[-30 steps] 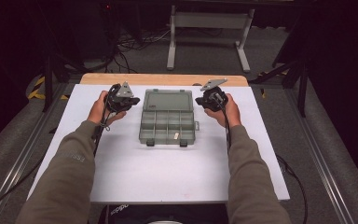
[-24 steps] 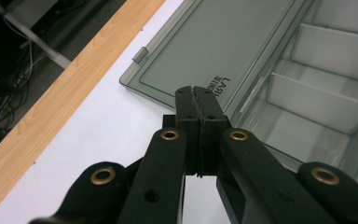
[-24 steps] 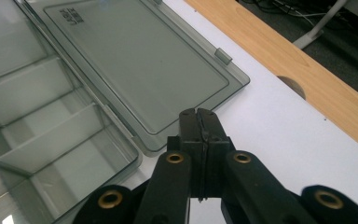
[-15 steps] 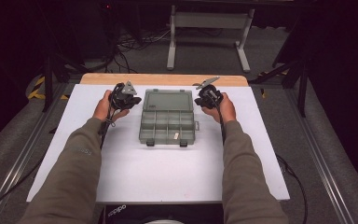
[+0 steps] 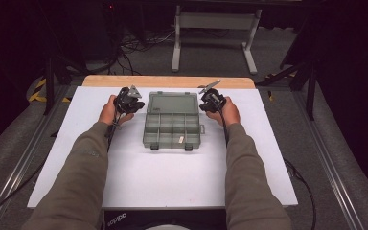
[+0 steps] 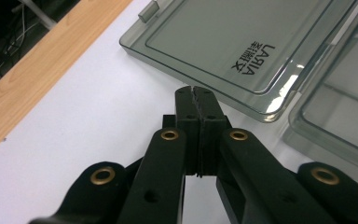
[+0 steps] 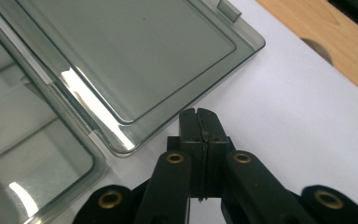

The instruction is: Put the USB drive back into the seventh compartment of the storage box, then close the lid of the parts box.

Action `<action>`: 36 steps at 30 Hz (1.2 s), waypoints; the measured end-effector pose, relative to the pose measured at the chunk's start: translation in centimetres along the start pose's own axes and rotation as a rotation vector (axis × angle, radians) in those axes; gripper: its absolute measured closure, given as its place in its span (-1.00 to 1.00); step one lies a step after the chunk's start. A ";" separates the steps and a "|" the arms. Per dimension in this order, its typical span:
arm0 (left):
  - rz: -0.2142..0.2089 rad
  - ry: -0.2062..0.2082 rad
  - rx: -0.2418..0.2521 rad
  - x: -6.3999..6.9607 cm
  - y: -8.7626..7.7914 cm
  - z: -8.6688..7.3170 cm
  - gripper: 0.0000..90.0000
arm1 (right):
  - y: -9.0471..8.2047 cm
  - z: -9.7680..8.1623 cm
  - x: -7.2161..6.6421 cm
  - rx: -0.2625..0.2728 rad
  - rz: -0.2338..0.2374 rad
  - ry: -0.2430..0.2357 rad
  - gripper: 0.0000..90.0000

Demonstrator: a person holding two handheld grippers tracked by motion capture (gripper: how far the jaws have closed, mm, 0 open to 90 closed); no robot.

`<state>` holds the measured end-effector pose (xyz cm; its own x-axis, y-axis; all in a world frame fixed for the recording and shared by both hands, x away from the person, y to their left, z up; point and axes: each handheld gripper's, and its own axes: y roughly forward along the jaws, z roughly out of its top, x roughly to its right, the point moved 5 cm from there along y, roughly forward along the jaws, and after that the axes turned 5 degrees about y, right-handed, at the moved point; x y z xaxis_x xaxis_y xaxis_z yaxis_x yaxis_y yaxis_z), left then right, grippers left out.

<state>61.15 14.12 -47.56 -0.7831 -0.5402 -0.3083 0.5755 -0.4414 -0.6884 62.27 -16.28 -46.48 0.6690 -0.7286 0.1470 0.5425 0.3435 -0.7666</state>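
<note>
The white counter [image 5: 172, 177] holds a grey box [image 5: 172, 125] in its middle. The box is open, and its lid [image 5: 171, 102] lies flat behind the tray. A second ago both hands were farther out and higher. Now they are lower and close to the lid's two sides. The left gripper [image 6: 196, 95] sits just beside the lid edge, fingers closed on nothing. The right gripper [image 7: 198, 116] does the same. I think the hands are getting ready to lift the lid shut.

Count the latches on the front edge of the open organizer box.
2: the left latch and the right latch, both dark, on the near edge of the organizer box.
</note>
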 end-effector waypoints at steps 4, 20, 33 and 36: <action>-0.006 -0.001 -0.015 0.1 0.6 -0.2 1.00 | 0.6 -0.3 0.1 -0.015 0.009 0.006 1.00; -0.048 -0.012 -0.023 0.2 2.2 -0.7 1.00 | 1.5 -0.6 0.2 -0.013 0.048 -0.012 1.00; -0.053 -0.009 -0.013 -0.2 2.7 -0.5 1.00 | 2.1 -0.1 0.5 0.004 0.052 -0.075 1.00; -0.045 -0.001 -0.014 -0.3 2.9 -0.3 1.00 | 2.2 0.0 0.6 0.009 0.051 -0.078 1.00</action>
<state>62.97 13.24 -49.68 -0.8079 -0.5208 -0.2758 0.5362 -0.4553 -0.7108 63.85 -15.97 -48.12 0.7331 -0.6619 0.1564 0.5110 0.3843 -0.7689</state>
